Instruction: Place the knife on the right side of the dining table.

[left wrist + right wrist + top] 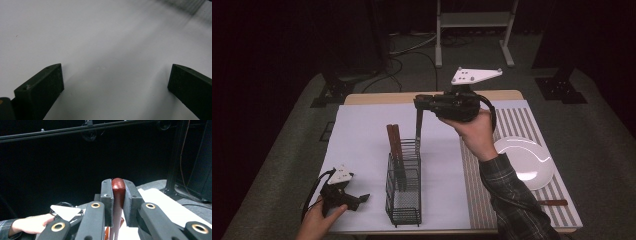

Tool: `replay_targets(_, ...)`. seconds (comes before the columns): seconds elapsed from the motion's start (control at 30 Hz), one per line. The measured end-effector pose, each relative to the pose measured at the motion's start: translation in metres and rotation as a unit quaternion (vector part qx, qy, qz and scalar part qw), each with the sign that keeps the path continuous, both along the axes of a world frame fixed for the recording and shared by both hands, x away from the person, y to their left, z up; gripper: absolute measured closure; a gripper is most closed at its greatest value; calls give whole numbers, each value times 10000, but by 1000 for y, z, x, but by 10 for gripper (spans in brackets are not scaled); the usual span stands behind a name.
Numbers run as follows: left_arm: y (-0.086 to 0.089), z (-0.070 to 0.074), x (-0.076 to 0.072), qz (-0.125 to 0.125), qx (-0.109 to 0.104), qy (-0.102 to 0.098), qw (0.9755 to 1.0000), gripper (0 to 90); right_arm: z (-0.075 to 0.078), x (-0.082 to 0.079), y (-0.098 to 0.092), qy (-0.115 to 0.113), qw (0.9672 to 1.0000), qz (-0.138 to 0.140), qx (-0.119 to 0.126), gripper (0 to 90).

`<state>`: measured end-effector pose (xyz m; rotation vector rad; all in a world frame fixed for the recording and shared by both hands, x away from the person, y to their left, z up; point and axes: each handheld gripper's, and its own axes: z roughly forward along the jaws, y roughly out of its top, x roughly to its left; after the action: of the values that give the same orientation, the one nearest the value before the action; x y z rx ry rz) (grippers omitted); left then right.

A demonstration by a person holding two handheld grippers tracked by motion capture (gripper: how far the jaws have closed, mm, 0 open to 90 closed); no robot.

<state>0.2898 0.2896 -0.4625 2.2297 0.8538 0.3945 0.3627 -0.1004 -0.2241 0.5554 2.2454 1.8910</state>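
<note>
The table (362,98) carries a white sheet (362,145) over most of its top, with a striped mat (522,125) along the 3 o'clock side. On that mat lies a white plate (527,162), and at about 5 o'clock from the plate a brown-handled utensil (553,202) rests flat near the mat's edge. Near the sheet's centre stands a black wire caddy (403,190), with two brown handles (394,142) rising upright from its far compartment.

At 12 o'clock from the caddy the right gripper (418,104) is held high, its jaws clamped on the rounded end of a red-brown handle (118,192); the utensil hangs straight down so that its lower part reaches the caddy's far rim.

At 9 o'clock from the caddy, well apart from it, the left gripper (362,199) sits low over the sheet with its jaws spread wide and nothing between them.
</note>
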Motion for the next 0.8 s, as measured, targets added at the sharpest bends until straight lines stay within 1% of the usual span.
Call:
replay_targets(0.17,0,0,0,-1,1,-1,10000,0,7,-1,-11,-50,9999,-123,52,790)
replay_targets(0.3,0,0,0,3,-6,8,10000,0,10,-1,-19,-116,9996,-232,56,790)
replay_targets(0.37,0,0,0,5,-10,7,10000,0,10,0,-24,-110,9994,-310,67,790)
replay_targets(0.53,0,0,0,6,-11,9,10000,0,8,2,-36,-94,9987,-496,24,790)
replay_targets(0.63,0,0,0,8,-13,13,10000,0,5,5,-43,-117,9975,-701,-30,790)
replay_targets(0.67,0,0,0,8,-13,13,10000,0,5,5,-43,-117,9975,-701,-30,790)
replay_targets(0.7,0,0,0,7,-13,13,10000,0,5,6,-45,-136,9971,-748,-51,790)
replay_targets(0.77,0,0,0,6,-12,11,10000,0,2,9,-52,-197,9951,-963,-110,790)
replay_targets(0.8,0,0,0,6,-12,11,10000,0,2,9,-52,-197,9951,-963,-110,790)
